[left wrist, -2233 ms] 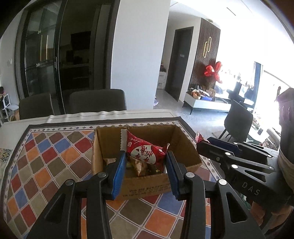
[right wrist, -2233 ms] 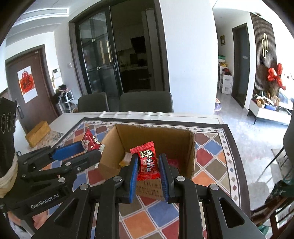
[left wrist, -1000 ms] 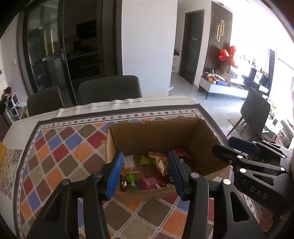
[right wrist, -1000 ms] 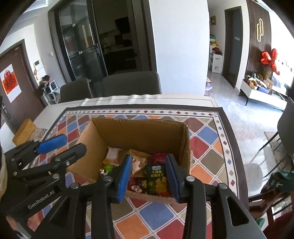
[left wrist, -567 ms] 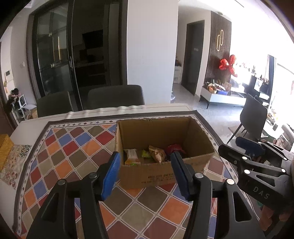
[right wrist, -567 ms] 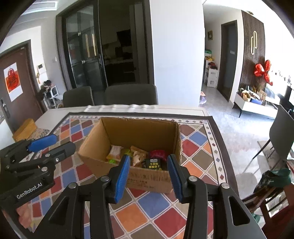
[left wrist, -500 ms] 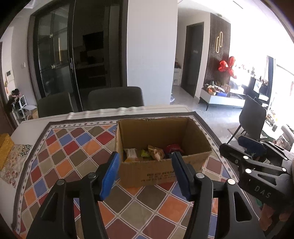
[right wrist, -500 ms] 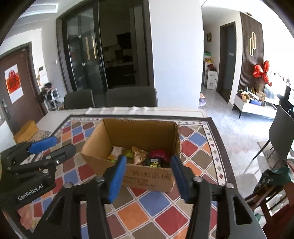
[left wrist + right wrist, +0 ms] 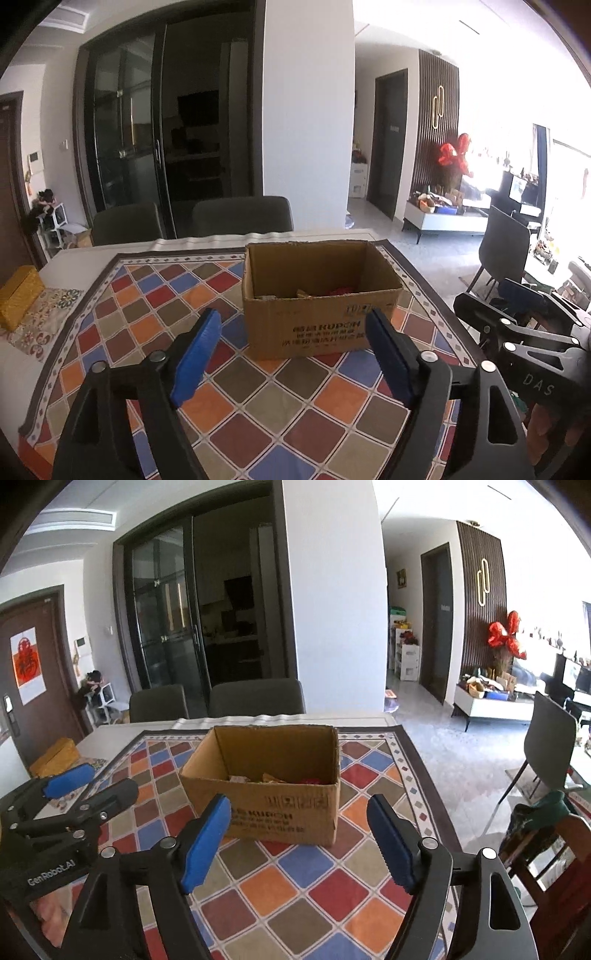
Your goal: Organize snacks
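Whereas earlier both grippers hung over the cardboard box (image 9: 321, 295), we now see left gripper (image 9: 293, 356) and right gripper (image 9: 297, 843) drawn back, jaws just widened, empty; snacks (image 9: 273, 777) lie inside.

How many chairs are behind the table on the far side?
2. One dark chair stands on the left and another dark chair right beside it, both pushed against the table's far edge. Their seats are hidden, so only the backrests show.
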Motion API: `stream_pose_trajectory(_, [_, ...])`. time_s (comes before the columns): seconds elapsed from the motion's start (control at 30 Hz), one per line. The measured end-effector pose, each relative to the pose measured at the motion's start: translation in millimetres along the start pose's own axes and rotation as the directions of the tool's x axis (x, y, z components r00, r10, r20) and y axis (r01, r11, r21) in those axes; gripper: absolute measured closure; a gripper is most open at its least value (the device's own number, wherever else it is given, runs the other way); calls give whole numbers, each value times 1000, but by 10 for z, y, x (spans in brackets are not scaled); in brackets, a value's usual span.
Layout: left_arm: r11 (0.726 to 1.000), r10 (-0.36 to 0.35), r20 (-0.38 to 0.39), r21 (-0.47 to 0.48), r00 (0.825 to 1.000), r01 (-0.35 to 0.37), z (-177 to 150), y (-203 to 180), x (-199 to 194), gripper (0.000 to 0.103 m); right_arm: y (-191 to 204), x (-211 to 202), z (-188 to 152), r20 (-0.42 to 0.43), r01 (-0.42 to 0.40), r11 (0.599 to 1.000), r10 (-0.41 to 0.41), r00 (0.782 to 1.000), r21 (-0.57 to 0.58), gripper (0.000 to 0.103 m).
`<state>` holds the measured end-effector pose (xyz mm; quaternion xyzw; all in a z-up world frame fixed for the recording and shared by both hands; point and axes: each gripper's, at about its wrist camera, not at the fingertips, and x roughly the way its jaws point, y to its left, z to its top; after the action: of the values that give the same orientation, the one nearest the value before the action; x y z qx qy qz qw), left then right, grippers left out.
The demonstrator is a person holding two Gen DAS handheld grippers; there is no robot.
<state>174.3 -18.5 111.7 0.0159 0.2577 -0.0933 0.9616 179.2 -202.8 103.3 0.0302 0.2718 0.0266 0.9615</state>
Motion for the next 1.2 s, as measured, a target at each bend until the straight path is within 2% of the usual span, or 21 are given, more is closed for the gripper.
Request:
stream_pose_trajectory(0.47, [1000,23,66,-7,998,-22,-211,-45,-484,4,-23,-568,-205,124,77,997,-77,989,5,9])
stream_pose_trajectory(0.63, [1000,22,79,-14,997,-21,-252,-46,-602,0,-2,-680,-244,134,63,998,-62,989,-5,8])
stream_pose_trajectory(1.2, [999,43,131,-3,990,-43,-338,-75,-802,0,-13,-790,-335,126,46,999,-46,991,1,8])
